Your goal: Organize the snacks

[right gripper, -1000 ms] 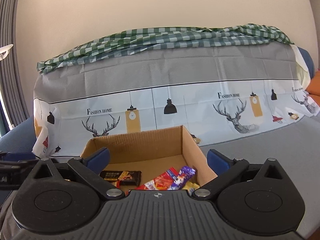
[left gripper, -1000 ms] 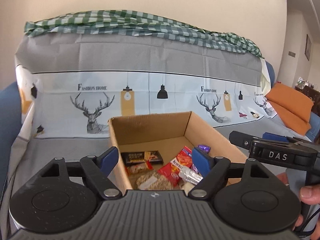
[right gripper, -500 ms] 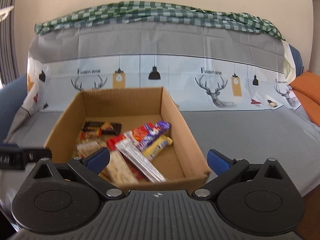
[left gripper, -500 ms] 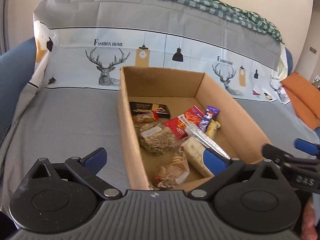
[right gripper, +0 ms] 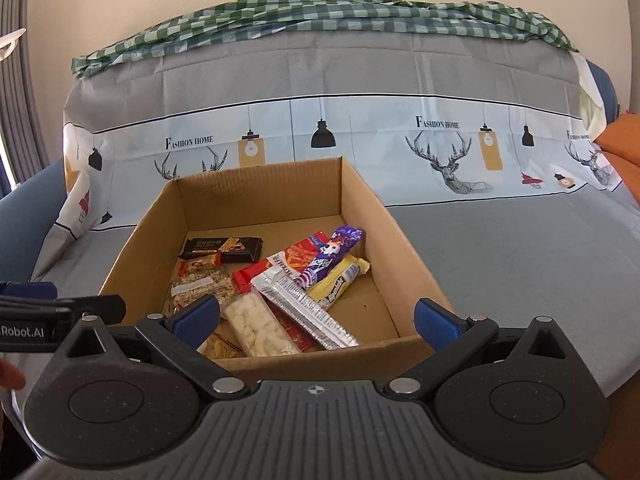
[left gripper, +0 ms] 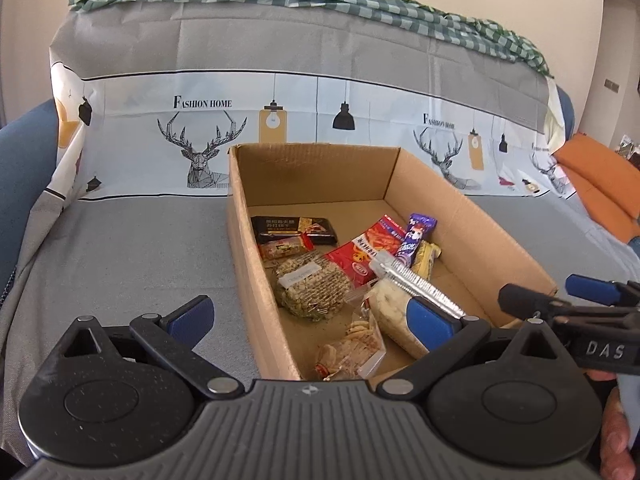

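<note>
Right wrist view shows the snacks (right gripper: pixel 280 288) all lying jumbled inside the cardboard box (right gripper: pixel 404 240) on the covered sofa (right gripper: pixel 520 248); none lies outside. Gathered already or awaiting sorting: unclear. Left claw (left gripper: pixel 310 316) and right claw (right gripper: pixel 316 314) hover wide, empty.

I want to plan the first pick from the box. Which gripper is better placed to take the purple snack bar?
Probably the right gripper: it is open and faces the cardboard box squarely, with the purple snack bar nearly on its centre line. The left gripper, also open, straddles the box's left wall.
</note>
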Demonstrator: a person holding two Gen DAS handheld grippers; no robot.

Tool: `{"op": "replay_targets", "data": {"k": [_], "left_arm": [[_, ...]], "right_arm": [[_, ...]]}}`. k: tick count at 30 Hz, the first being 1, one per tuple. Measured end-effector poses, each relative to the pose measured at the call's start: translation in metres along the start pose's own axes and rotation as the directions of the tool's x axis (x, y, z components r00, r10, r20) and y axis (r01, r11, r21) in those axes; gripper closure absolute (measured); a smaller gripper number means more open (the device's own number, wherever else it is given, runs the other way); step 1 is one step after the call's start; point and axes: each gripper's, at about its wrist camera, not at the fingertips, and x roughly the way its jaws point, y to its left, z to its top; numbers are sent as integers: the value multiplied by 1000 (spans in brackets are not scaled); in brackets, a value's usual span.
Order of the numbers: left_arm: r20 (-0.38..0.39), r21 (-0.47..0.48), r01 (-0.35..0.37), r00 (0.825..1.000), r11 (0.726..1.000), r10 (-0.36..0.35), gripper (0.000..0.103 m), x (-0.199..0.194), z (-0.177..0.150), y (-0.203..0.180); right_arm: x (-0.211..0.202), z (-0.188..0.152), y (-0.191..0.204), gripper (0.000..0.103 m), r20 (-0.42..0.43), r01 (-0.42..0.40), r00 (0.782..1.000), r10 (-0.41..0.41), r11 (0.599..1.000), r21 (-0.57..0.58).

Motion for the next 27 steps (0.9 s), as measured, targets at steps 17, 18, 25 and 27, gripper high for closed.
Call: {"op": "replay_targets", "data": {"k": [17,18,25,27], "left_arm": [[-1,-13,5,1000,1000,-5,1,1,1,-2],[-1,-16,6,1000,1000,-6,1,1,2,-2],[-4,-21,8,1000,1000,-8,1,2,2,-2],[-7,-25,11,1000,1000,-11,1,3,2,-1]], "right_arm": [[-1,1,4,1,11,-27,1000,27,1000,-10],[-1,1,3,1,10,-27,1000,27,1000,-6],[0,1,3,1,10,-28,1000,28,1000,-7],[0,1,4,1,10,-28,1000,29,1000,-10]]}}
